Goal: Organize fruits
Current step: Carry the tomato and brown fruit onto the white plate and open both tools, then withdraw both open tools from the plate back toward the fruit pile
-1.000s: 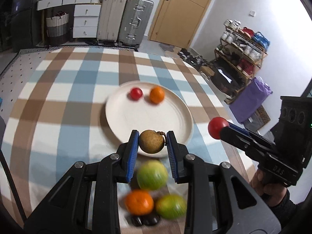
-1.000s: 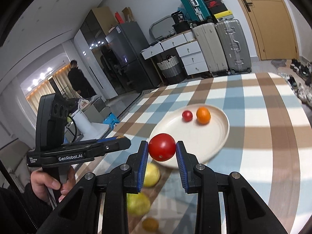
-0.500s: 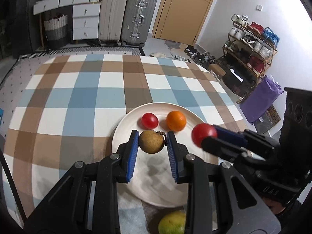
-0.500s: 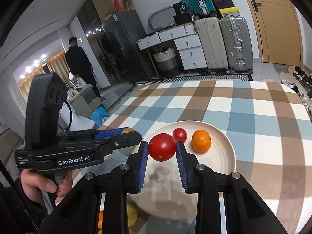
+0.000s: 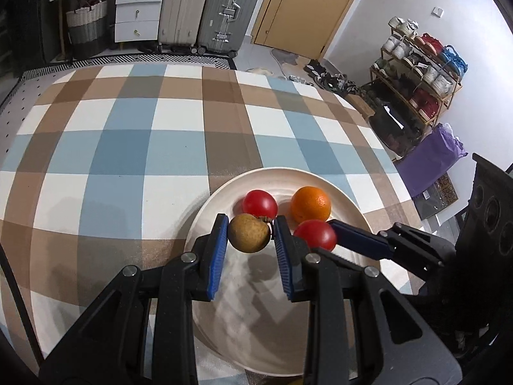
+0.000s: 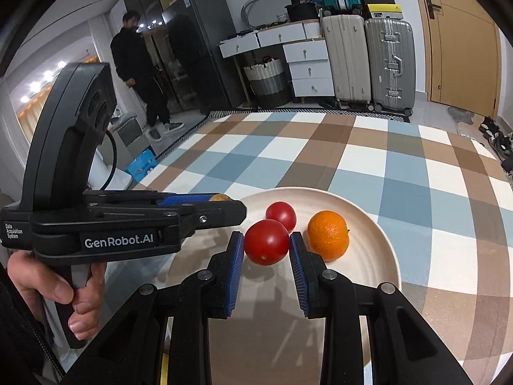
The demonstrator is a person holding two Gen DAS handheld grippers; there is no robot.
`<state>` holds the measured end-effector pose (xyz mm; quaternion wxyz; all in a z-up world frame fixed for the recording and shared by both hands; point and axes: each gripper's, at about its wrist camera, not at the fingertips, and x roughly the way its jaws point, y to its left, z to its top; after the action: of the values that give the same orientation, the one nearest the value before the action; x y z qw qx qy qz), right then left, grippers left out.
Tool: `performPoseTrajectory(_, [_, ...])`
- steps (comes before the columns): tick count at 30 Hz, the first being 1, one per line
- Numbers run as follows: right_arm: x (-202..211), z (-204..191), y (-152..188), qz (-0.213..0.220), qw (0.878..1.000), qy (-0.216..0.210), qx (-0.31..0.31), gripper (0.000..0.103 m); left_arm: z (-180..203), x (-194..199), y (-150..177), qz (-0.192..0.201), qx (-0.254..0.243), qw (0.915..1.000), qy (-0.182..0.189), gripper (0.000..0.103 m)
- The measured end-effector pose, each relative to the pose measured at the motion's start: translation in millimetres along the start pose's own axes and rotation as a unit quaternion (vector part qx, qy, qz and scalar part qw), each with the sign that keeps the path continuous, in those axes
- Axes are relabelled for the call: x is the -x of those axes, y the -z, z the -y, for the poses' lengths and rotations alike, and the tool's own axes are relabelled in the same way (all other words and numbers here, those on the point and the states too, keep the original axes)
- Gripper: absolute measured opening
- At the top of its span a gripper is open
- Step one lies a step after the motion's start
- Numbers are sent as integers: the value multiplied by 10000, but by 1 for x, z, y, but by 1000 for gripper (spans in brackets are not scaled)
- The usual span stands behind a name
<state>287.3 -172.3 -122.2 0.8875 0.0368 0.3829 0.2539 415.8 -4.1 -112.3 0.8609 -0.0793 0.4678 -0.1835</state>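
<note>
My left gripper (image 5: pixel 250 234) is shut on a small brown fruit (image 5: pixel 249 233) and holds it over the near left part of a white plate (image 5: pixel 224 337). My right gripper (image 6: pixel 266 243) is shut on a red tomato (image 6: pixel 266 241), also over the plate (image 6: pixel 381 256). On the plate lie another red tomato (image 5: pixel 259 203) and an orange (image 5: pixel 311 204); both show in the right wrist view, the tomato (image 6: pixel 282 214) and the orange (image 6: pixel 328 238). The right gripper's tomato shows in the left wrist view (image 5: pixel 315 238), close beside my left gripper.
The plate sits on a blue, brown and white checked cloth (image 5: pixel 144 147). Suitcases (image 5: pixel 211 9), white drawers (image 5: pixel 138 9) and a shoe rack (image 5: pixel 416 73) stand beyond the table. A person in black (image 6: pixel 138 73) stands at the far left.
Both grippers have moved forward over the plate with their fruits. The loose fruits near the table's front have dropped out of the left wrist view.
</note>
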Motion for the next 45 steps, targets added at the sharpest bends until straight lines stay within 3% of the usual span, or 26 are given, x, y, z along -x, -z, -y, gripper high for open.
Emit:
performPoseTrajectory(11, [-17,2,0,-89,9998,194,30,32,-4,-20,-5,-132,45,9997,210,26])
performPoseTrajectory(14, [-11,3,1,33,9998,220,7,47,-6,-16,-6,-87,95,9997,226,27])
performPoseTrajectory(16, [-3,2,2,144,9997,209,-12,49,-6,-12,-5,-100,132,9996,244,28])
performPoseTrajectory(18, [6,1,5,195,9995,234,-6,49,-7,-6,-3,-95,155,9994,310,38])
performPoseTrajectory(22, [30,-3,16,350,9991,226,-74,50,-2,10,2,17,134,9995,280,58])
performPoseTrajectory(33, [101,-17,48,725,9964,300,-308,51,19,64,26,276,70,9993,230,58])
performPoseTrajectory(37, [129,-26,57,955,9943,282,-389,60,26,89,44,369,93,9993,67,58])
performPoseTrajectory(41, [156,-36,65,1224,9912,216,-458,62,34,121,67,583,80,9982,-95,58])
performPoseTrajectory(45, [178,-48,74,1419,9886,197,-464,69,44,149,90,803,-23,9964,-273,66])
